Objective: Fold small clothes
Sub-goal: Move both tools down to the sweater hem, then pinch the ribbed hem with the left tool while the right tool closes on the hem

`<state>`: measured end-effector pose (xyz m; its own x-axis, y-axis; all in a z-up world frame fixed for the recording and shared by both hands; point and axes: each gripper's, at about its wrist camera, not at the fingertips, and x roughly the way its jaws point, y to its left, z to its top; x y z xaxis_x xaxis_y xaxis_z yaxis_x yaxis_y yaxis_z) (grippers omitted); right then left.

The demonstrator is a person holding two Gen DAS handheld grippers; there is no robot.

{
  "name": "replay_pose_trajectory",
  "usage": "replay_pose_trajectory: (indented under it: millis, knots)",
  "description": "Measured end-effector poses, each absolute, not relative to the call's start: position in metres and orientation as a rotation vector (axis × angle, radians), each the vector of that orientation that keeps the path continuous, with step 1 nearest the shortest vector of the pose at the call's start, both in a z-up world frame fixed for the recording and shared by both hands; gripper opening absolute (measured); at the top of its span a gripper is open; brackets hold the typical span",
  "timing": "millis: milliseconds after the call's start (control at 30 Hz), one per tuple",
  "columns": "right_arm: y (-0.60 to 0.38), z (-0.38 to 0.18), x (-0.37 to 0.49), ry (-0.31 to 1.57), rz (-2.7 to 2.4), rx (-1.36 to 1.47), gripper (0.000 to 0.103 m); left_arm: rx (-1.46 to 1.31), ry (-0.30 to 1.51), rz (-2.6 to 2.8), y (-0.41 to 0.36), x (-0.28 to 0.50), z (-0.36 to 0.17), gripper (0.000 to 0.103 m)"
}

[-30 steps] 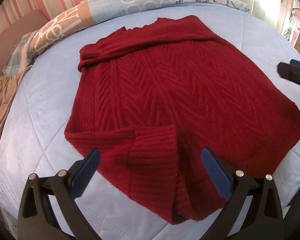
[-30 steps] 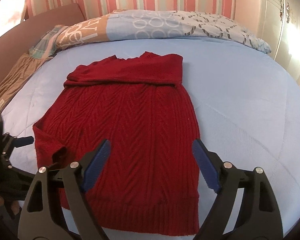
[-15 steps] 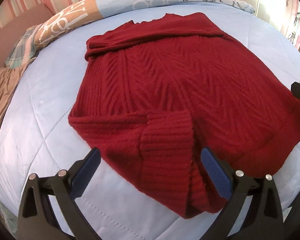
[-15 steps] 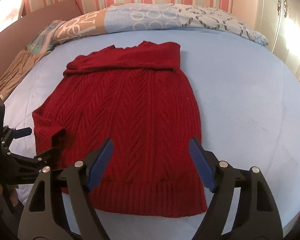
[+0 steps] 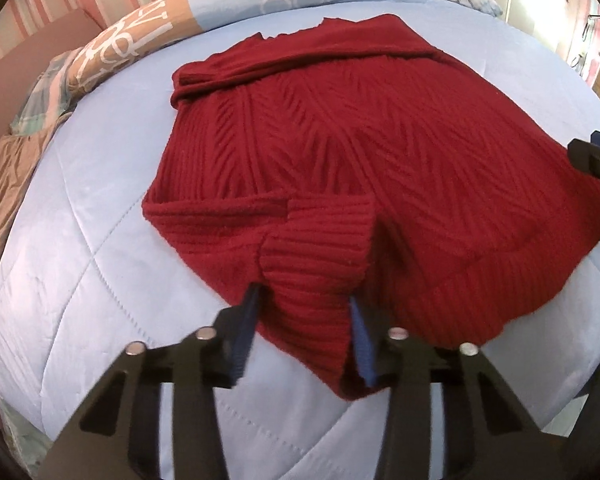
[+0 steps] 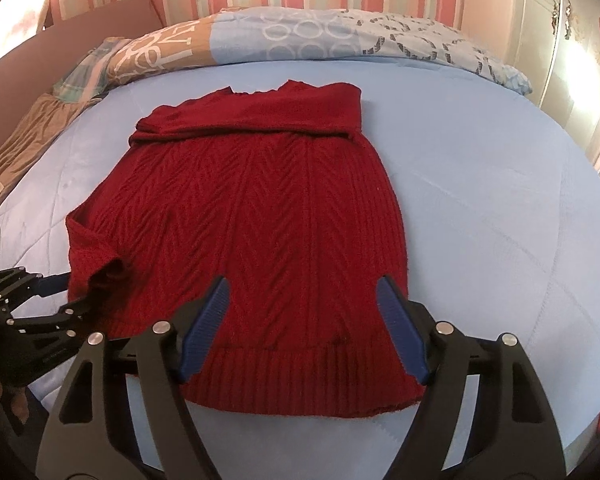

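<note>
A dark red knitted sweater (image 6: 260, 208) lies flat on the light blue bedspread (image 6: 480, 200), its top folded over at the far end. In the left wrist view its near ribbed corner (image 5: 316, 248) is doubled over and bunched. My left gripper (image 5: 304, 320) has its jaws closing on that corner, and both blue pads touch the cloth between them. The same gripper shows at the left edge of the right wrist view (image 6: 40, 300). My right gripper (image 6: 302, 328) stands open low over the ribbed hem near the sweater's right corner, holding nothing.
Patterned pillows (image 6: 300, 36) lie along the far edge of the bed below a striped wall. A brown cloth (image 6: 28, 140) hangs at the far left. A pale wardrobe (image 6: 572, 60) stands to the right. Bare bedspread stretches to the right of the sweater.
The left jaws have gone from wide open to closing on the sweater's folded corner, bunching it. Both grippers have moved slightly forward over the near hem.
</note>
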<state>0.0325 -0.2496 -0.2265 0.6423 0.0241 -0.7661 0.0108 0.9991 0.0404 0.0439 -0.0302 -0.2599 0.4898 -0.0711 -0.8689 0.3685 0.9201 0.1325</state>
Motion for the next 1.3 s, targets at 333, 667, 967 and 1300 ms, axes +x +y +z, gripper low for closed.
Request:
replay_pose_trajectory:
  millis: [333, 667, 967, 1300]
  knots:
    - [-0.241, -0.228, 0.029, 0.865, 0.006, -0.009, 0.076, 0.213, 0.989, -0.27, 0.01, 0.023, -0.235, 0.021]
    - [-0.231, -0.246, 0.03, 0.909, 0.031, -0.025, 0.076, 0.156, 1.152, -0.189, 0.062, -0.015, -0.274, 0.021]
    - [-0.234, -0.239, 0.033, 0.892, 0.024, -0.026, 0.076, 0.149, 1.059, -0.171, 0.069, -0.013, -0.244, 0.067]
    - [-0.232, -0.237, 0.028, 0.882, 0.024, -0.066, 0.076, 0.109, 1.095, -0.233, 0.059, 0.017, -0.257, 0.08]
